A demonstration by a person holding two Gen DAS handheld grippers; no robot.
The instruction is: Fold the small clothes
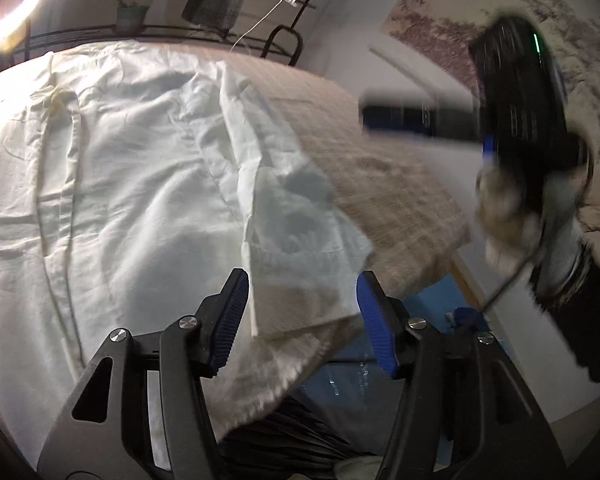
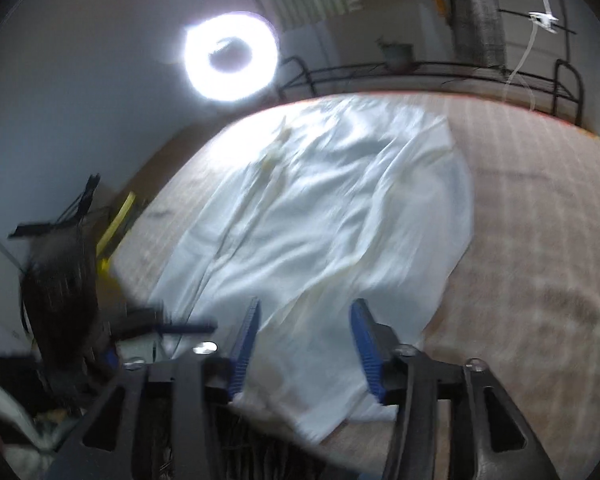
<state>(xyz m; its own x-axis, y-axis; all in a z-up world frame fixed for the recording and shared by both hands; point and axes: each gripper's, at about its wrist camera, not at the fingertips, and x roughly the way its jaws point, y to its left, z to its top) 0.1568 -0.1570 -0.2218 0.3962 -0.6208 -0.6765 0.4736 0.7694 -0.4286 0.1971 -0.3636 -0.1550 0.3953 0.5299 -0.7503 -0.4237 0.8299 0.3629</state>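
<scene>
On the bench (image 1: 380, 168), covered with a beige checked cloth, the white garment (image 1: 120, 168) is lying spread out, its folded sleeve edge reaching the near right corner. You are holding the left tool (image 1: 300, 320) open, that edge between its blue pads, not pinched. Your right tool (image 2: 304, 344) is hanging open over the garment's near hem.
</scene>
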